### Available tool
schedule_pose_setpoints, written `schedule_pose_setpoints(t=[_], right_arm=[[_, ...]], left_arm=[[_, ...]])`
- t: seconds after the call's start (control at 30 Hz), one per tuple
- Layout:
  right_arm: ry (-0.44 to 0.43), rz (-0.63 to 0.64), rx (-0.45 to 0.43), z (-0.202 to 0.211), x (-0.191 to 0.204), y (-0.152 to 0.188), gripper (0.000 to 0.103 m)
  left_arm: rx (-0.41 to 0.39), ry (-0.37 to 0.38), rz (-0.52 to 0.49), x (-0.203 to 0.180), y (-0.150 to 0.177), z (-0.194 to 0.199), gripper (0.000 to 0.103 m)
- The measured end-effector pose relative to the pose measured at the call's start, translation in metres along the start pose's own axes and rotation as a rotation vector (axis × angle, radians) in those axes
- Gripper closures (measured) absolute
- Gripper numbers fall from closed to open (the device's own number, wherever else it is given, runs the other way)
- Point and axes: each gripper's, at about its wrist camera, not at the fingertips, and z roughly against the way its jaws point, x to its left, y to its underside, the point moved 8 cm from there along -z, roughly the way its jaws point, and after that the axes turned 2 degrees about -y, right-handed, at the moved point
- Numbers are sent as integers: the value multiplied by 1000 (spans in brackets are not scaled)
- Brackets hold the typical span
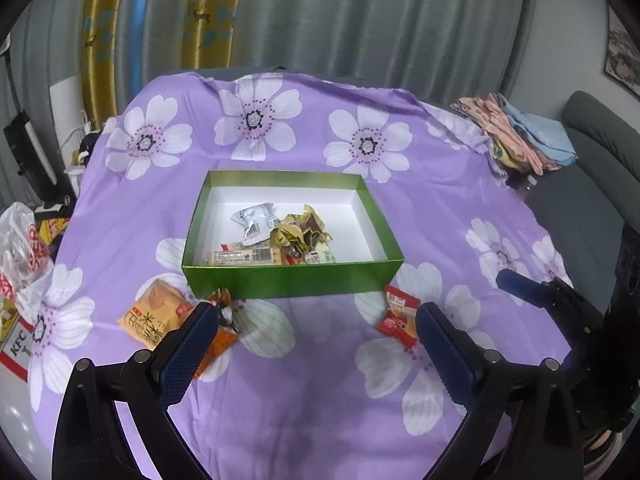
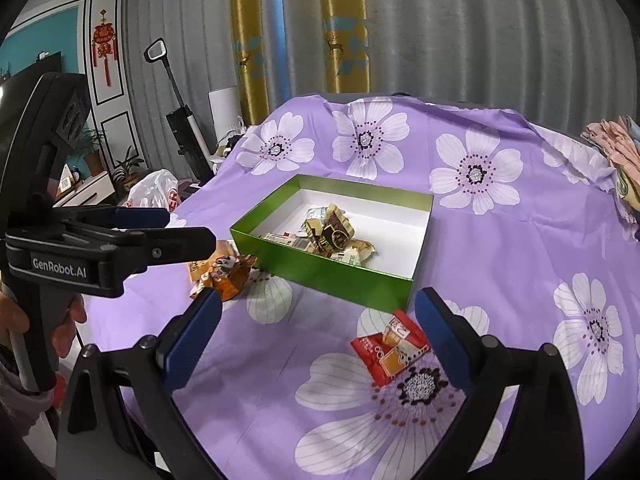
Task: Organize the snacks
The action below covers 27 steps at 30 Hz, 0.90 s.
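- Green cardboard box (image 1: 288, 280) sits mid-counter on the purple floral cloth (image 1: 320, 400), open, no lid in view.
- Already inside: a silver-white packet (image 1: 256, 222), a crumpled gold-brown wrapper (image 1: 298, 236), a long beige bar (image 1: 244, 257) against the near wall, plus a few smaller pieces. Judged roughly half done or a bit more.
- Still outside, all just off the box's near wall: orange packet with large characters (image 1: 154, 318) toward the near-left corner; a dark-orange wrapped snack (image 2: 226, 274) beside it; red-and-orange packet (image 2: 394, 350) toward the near-right corner. Three left, as far as visible.
- Left tool (image 1: 316, 344): spread wide, nothing between the pads, pitched down toward the cloth in front of the box; dark-orange snack partly hidden behind its left finger.
- Right tool (image 2: 318, 342): spread wide, empty, angled down; red-and-orange packet lies between the fingers, nearer the right one, contact not discernible.
- Both tools side by side at the near edge of the counter; hand (image 2: 66, 320) gripping the left tool's handle visible in the right wrist view.
- Folded clothes (image 1: 520, 136) at the far-right corner, not part of the job.
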Motion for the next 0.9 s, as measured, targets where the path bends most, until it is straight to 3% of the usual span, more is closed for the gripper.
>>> schedule_pose_setpoints(t=[0.27, 0.9], right_arm=[[-12, -6, -4, 9, 1, 10, 4], [-5, -95, 44, 0, -21, 42, 4]], left_arm=[[-3, -2, 17, -8, 7, 5, 4], [86, 36, -23, -37, 31, -19, 4]])
